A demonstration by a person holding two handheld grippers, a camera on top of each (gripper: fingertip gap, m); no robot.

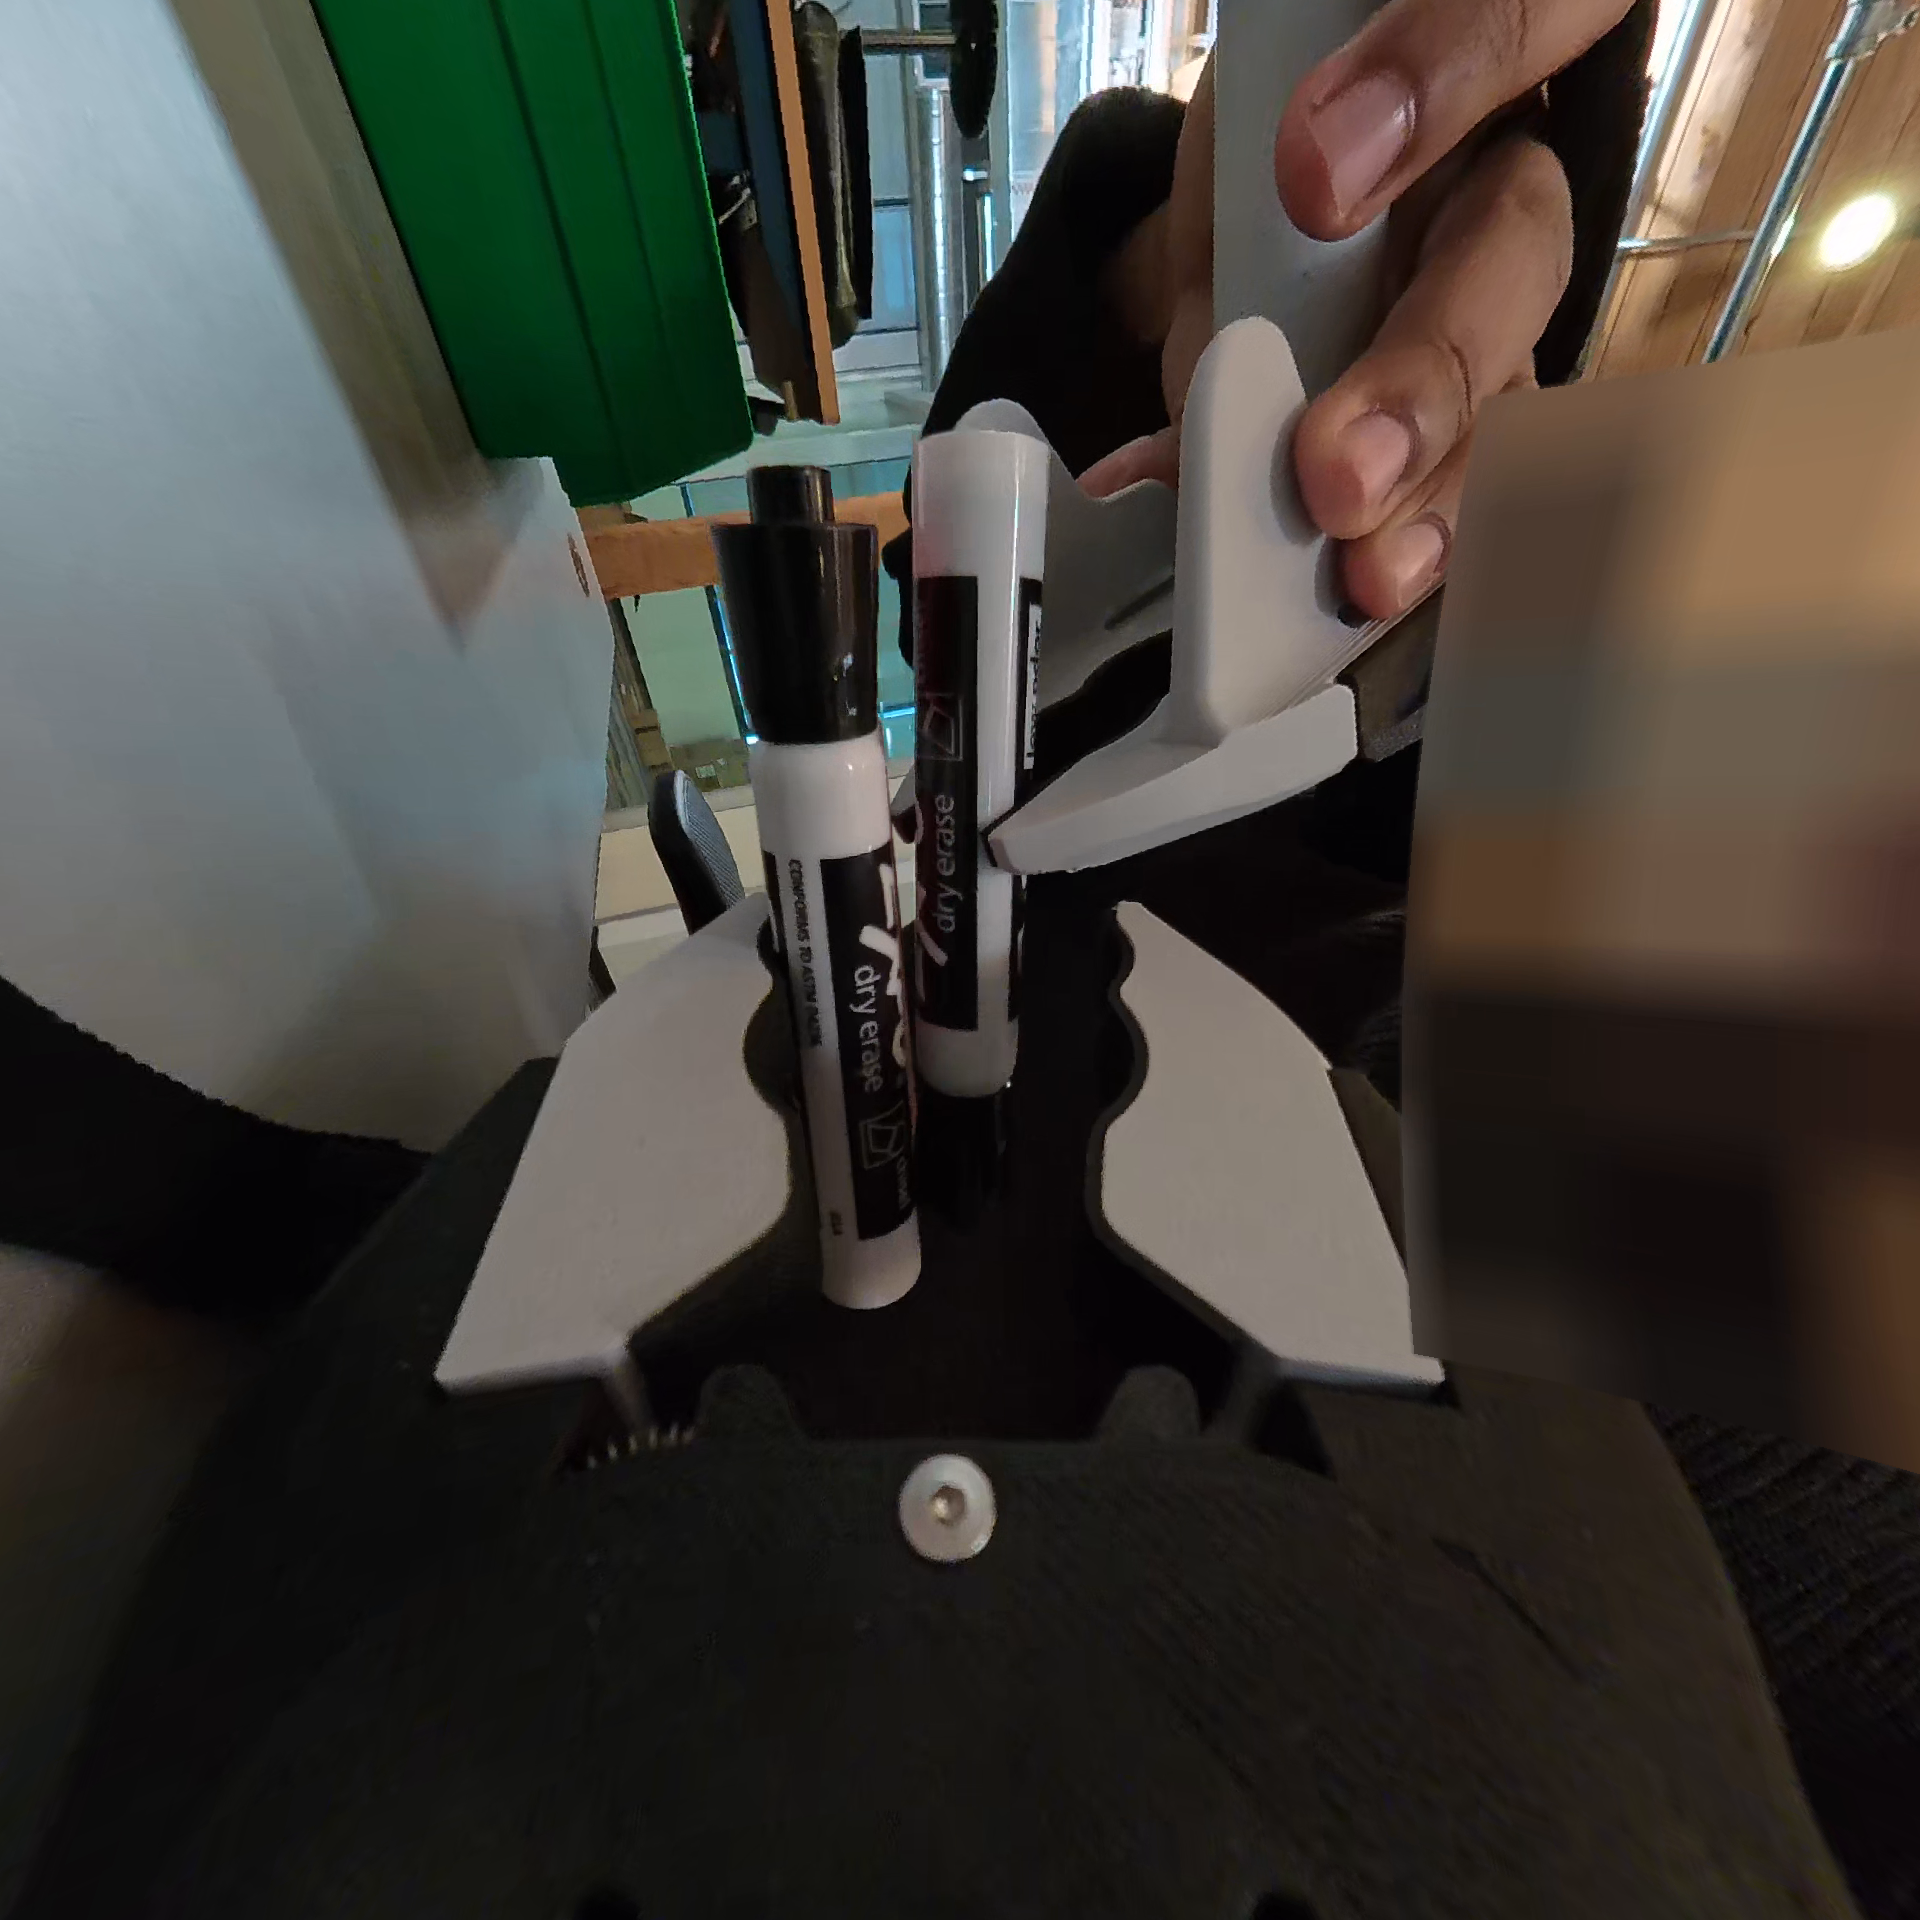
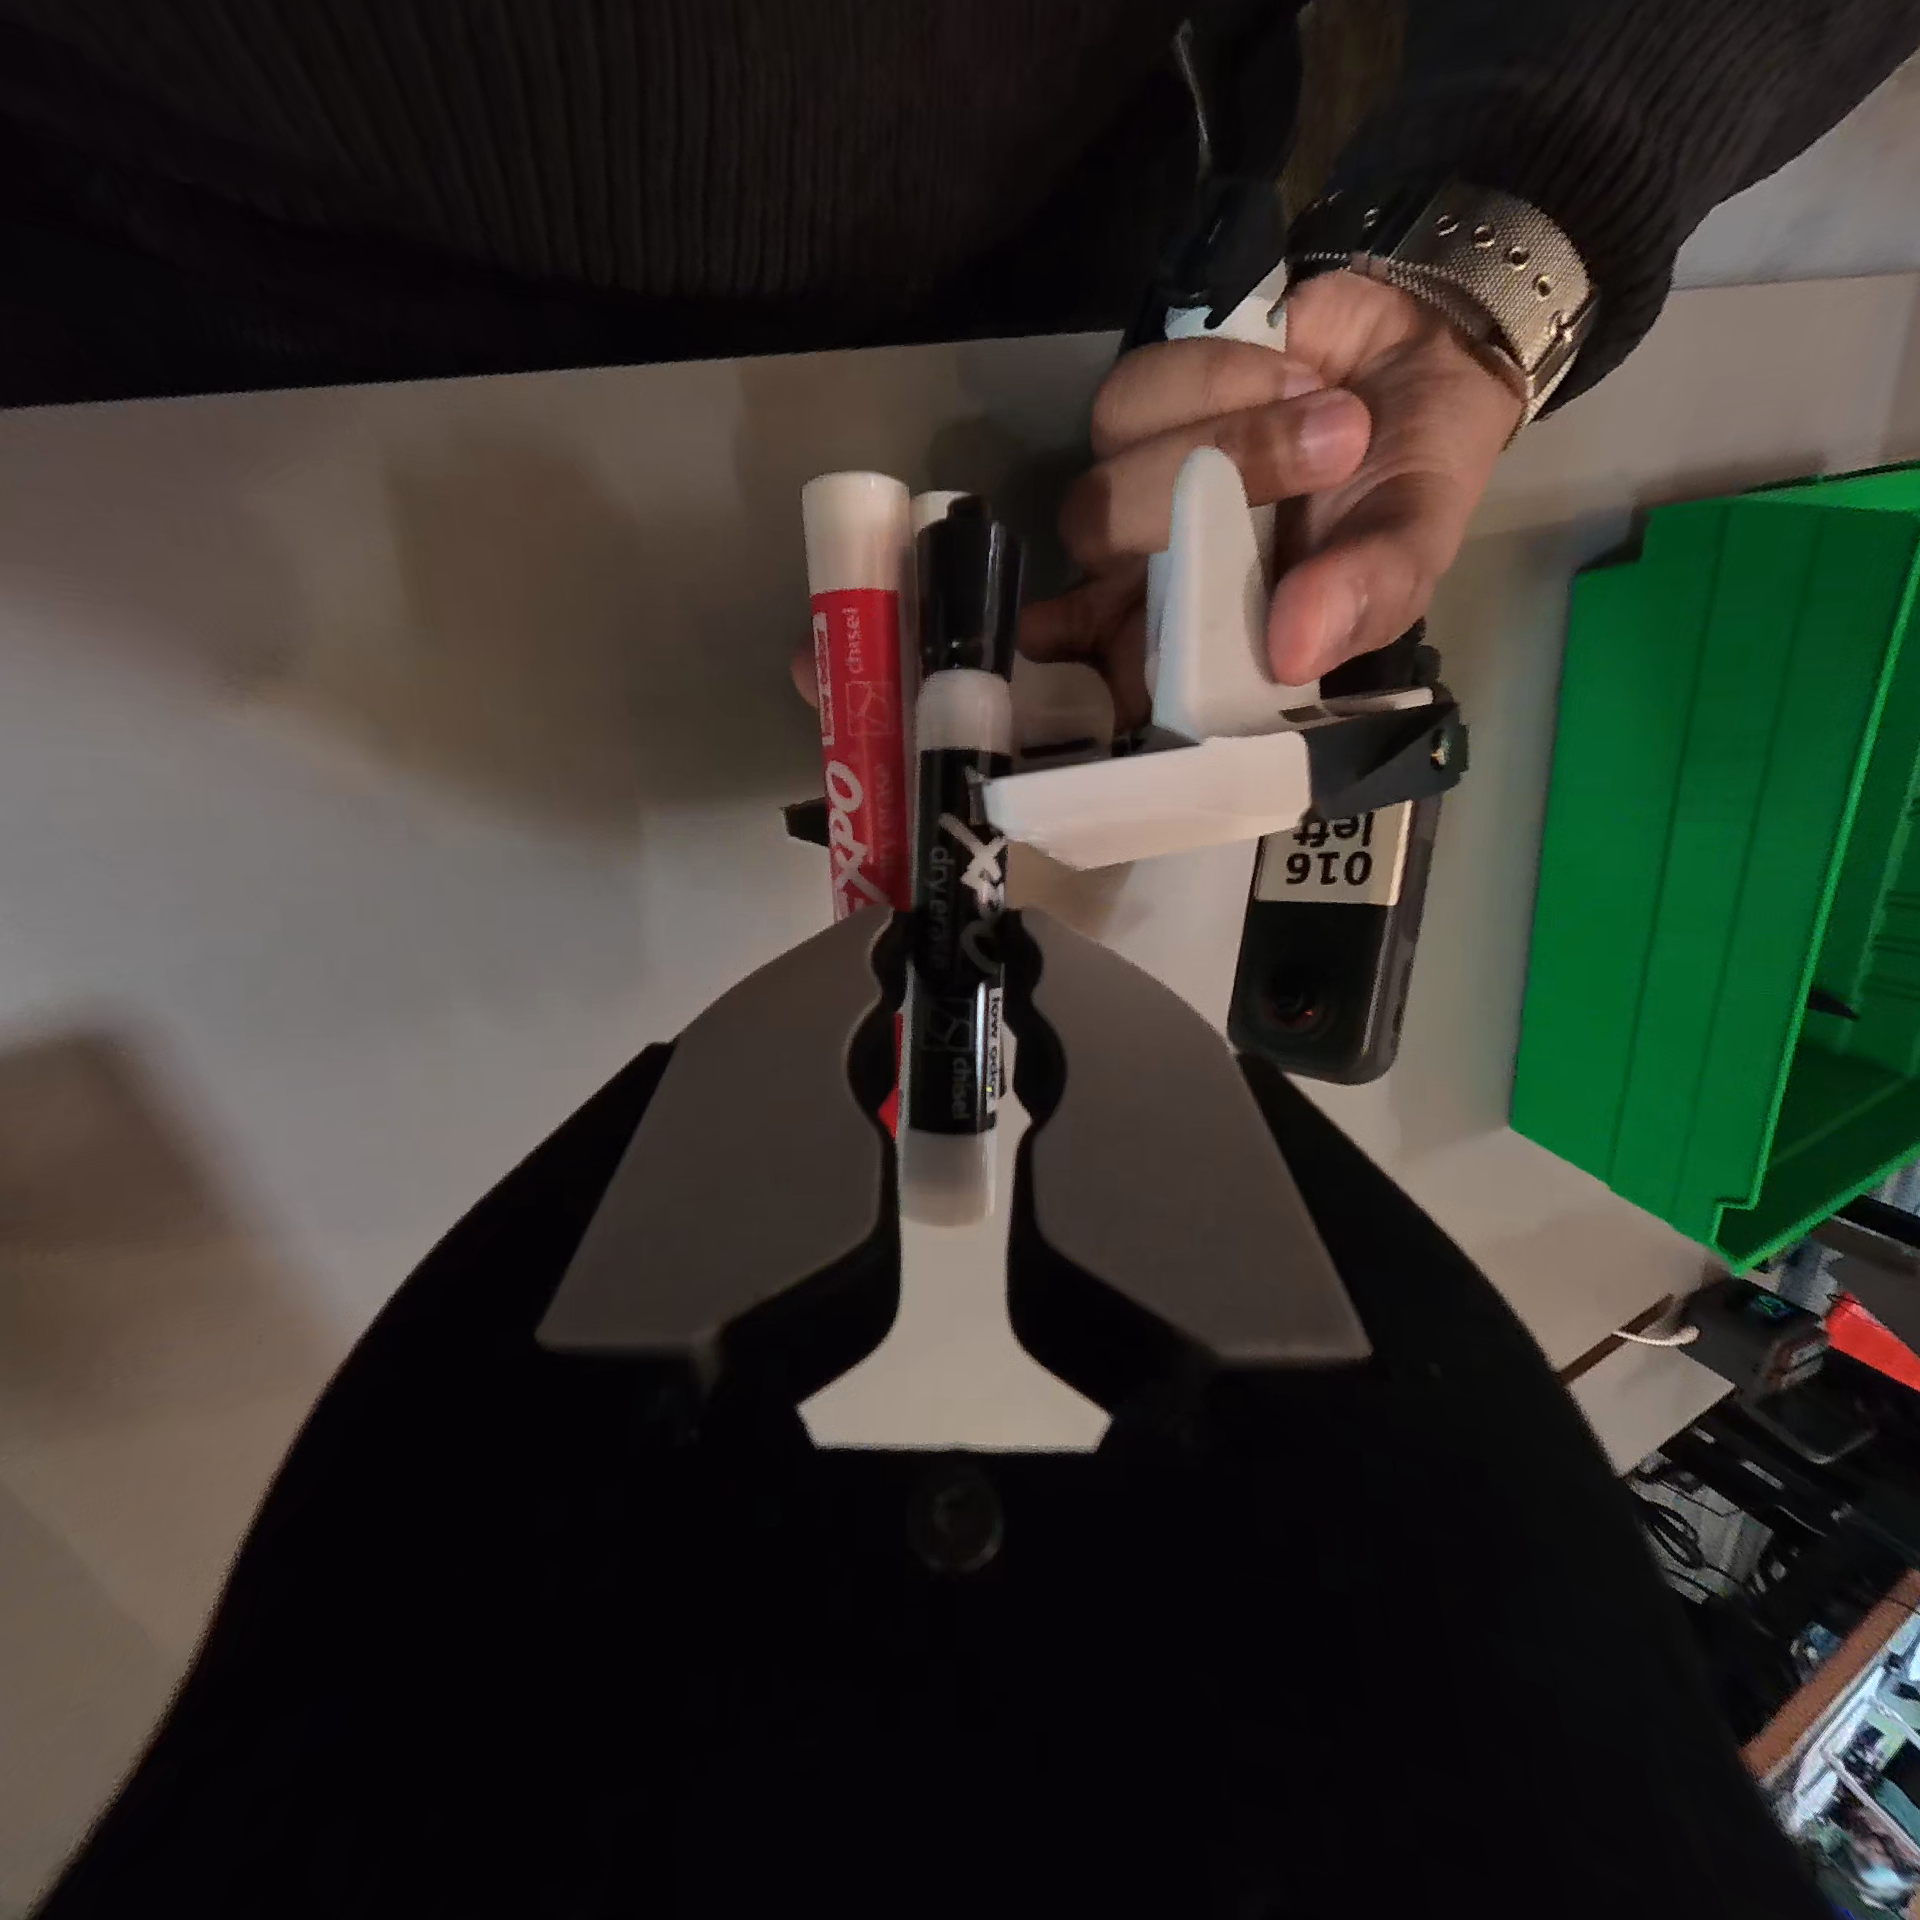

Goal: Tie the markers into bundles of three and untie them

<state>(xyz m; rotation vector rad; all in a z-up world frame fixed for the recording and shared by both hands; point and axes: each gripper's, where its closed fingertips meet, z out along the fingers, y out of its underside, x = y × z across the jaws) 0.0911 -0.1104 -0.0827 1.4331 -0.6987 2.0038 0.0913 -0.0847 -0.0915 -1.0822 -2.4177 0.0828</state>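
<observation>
Both tools were up in the air over the worktop [image 2: 416,727] here, meeting at the markers [image 1: 821,883]. The left tool [image 1: 940,935] had its jaws spread wide enough to take the whole bunch and, as far as I could tell, clamped on it. In the right wrist view one of its tips sat against the black marker [image 2: 961,790] and the other poked out past the red marker [image 2: 857,707]. A third one [image 2: 935,509] was tucked between those, with only its white end showing. The right tool [image 2: 956,925] was closed on the black marker alone, lower down the barrel.

I couldn't spot a band or tie anywhere, so my read is this was the gather-and-line-up stage, not tying yet.

Tips for doing it well:
- Get the three barrels parallel and the ends level before letting go. The black one sat lower than the red.
- Slide it along its length. Twisting would probably fan the other two out.
- Only ease the right tool open once the left one clearly pinches all three, since smooth round barrels likely roll and slip.
</observation>
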